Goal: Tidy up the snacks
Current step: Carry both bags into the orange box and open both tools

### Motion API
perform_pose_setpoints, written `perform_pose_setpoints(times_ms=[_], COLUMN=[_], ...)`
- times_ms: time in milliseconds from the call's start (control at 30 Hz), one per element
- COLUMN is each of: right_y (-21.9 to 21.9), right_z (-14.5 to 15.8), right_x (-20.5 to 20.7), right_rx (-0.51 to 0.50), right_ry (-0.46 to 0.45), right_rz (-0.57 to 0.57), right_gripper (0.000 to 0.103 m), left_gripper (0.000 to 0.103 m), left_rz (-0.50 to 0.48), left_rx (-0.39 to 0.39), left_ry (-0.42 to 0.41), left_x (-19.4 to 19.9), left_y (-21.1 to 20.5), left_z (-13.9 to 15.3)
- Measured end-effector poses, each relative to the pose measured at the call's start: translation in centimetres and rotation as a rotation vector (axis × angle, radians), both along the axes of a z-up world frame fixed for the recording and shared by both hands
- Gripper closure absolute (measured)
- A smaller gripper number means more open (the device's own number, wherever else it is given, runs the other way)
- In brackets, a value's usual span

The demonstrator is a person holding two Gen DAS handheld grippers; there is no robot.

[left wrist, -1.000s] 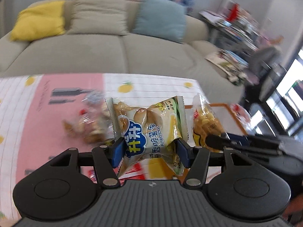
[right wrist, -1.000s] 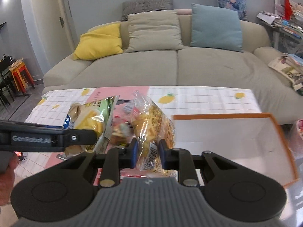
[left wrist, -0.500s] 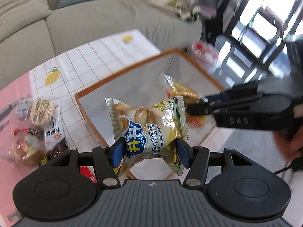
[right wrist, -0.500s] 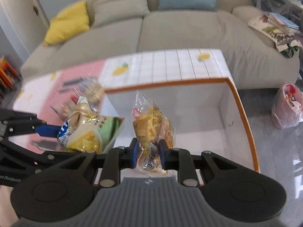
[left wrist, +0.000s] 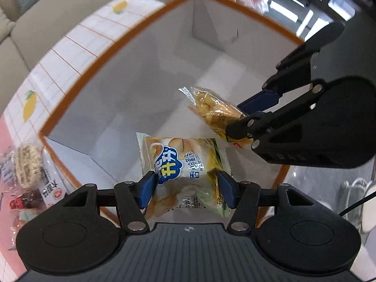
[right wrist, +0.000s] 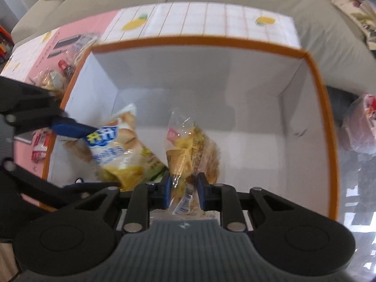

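Left wrist view: two bags are held over the empty box (left wrist: 112, 47), one squeezed in the left gripper (left wrist: 185, 189), one in the right gripper (right wrist: 182, 191); more snacks (left wrist: 28, 171) are left on the table.

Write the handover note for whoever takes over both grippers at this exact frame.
Left gripper: shut on the potato-stick bag, held over the inside of the orange-rimmed box.
Right gripper: shut on the clear yellow snack bag, also held inside the box opening.
Done: both bags are carried to the box. Neither is released; the box floor looks bare.
Left: open both jaws to drop the bags, then fetch the remaining loose snacks lying on the tablecloth beside the box.
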State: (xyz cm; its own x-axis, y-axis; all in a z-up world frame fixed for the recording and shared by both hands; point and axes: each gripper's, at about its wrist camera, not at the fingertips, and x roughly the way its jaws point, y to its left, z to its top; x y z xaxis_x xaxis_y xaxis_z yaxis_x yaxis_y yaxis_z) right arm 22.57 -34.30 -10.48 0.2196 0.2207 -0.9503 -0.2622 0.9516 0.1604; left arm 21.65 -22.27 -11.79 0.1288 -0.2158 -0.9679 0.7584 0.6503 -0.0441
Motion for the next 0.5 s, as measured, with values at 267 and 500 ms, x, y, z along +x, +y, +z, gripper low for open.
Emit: perform_pose_setpoints(times_ms=[267, 500], right_y=[0.4, 0.5], right_z=[-1.8, -2.3], right_x=[0.7, 0.6], right_rx=[0.102, 0.116], right_ry=[0.078, 0.115], right_rz=[-0.008, -0.047], right_gripper=[0.081, 0.070], left_gripper=[0.029, 0.019], left_rz=[-0.044, -0.048], left_rx=[0.015, -0.016], left_ry=[0.030, 0.019], left_x=[-0.3, -0.3], left_y=[-0.2, 0.5], left_z=[-1.0, 0.6])
